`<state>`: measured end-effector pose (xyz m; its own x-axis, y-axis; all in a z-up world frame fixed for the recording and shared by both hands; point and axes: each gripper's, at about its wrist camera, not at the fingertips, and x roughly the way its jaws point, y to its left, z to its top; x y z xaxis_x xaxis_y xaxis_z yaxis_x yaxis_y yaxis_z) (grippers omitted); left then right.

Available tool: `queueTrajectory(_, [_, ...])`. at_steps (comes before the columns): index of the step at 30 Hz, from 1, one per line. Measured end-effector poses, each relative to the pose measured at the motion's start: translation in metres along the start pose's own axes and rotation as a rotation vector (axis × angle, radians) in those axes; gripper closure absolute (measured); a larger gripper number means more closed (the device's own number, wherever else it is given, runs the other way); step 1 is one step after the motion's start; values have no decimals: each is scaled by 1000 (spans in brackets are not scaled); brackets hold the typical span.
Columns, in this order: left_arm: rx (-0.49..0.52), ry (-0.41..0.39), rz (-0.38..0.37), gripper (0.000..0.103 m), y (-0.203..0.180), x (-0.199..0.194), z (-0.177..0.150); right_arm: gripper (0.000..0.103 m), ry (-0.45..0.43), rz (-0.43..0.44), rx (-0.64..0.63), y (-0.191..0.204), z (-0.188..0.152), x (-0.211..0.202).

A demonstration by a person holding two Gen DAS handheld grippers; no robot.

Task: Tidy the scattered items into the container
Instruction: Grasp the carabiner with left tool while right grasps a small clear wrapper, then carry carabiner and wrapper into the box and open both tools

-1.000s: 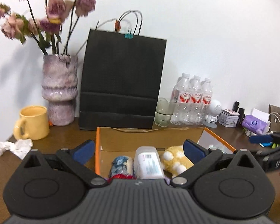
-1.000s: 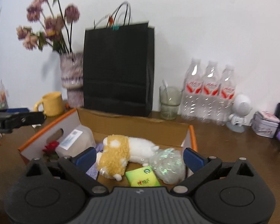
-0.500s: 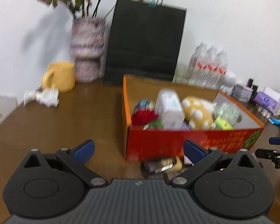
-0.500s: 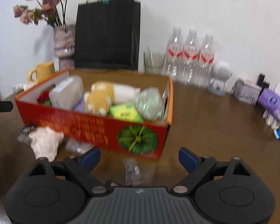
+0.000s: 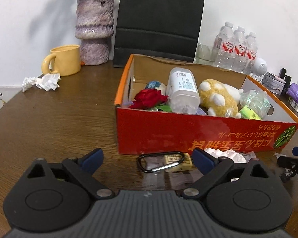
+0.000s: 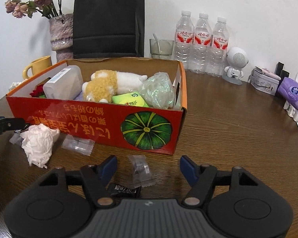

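Right wrist view puts a clear candy wrapper (image 6: 141,170) straight ahead of your right gripper (image 6: 148,167), lying on the desk (image 6: 228,130) between the spread blue fingertips, its long axis running roughly away from you, toward the near wall of the orange box (image 6: 101,125); a black candy packet (image 6: 123,190) lies closer still, partly under the left finger. Nothing is pinched: both tools stand wide open and empty. In the left wrist view your left gripper (image 5: 147,159) faces a black carabiner (image 5: 161,161) and a small tan block (image 5: 177,161) just in front of the box's near wall, the carabiner's long axis running across the gap, left to right. So each hand has its own nearest piece, and the right one looks best lined up, since I judge a short push forward would bring its pads either side of the wrapper. A crumpled tissue (image 6: 38,144) and another clear wrapper (image 6: 77,144) lie along the box's near wall between the two tools. The box already holds a plush toy (image 6: 109,84), a plastic jar (image 6: 63,84), a red flower (image 5: 150,99) and a green packet (image 6: 130,101). The desk is dark wood grain, flat and slightly glossy, so thin film may slide. Along its far edge, against a white wall, stand a black bag (image 6: 109,19), water bottles (image 6: 202,43), a vase (image 5: 94,29) and a yellow mug (image 5: 64,59).
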<state>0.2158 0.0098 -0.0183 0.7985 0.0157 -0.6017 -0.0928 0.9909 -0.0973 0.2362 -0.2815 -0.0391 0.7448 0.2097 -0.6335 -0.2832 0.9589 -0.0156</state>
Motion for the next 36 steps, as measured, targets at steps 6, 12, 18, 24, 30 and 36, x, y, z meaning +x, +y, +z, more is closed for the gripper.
queueTrajectory(6, [-20,29,18,19,-7,8,-3,43,20,10,7,2,-1,4])
queueTrajectory(12, [-58,16,-23,47,-5,4,-3,60,20,22,36,-1,-2,4])
queueTrajectory(18, [-47,9,-39,47,-3,2,-4,83,16,37,20,2,-3,0])
queueTrajectory(24, [-32,-3,-40,47,0,-1,-5,85,12,41,15,2,-3,-1])
queueTrajectory(30, [-38,-34,-55,47,4,-9,-3,86,-3,47,19,1,-3,-5])
queueTrajectory(36, [-37,-61,-79,47,4,-20,-1,87,-27,57,21,1,-2,-14])
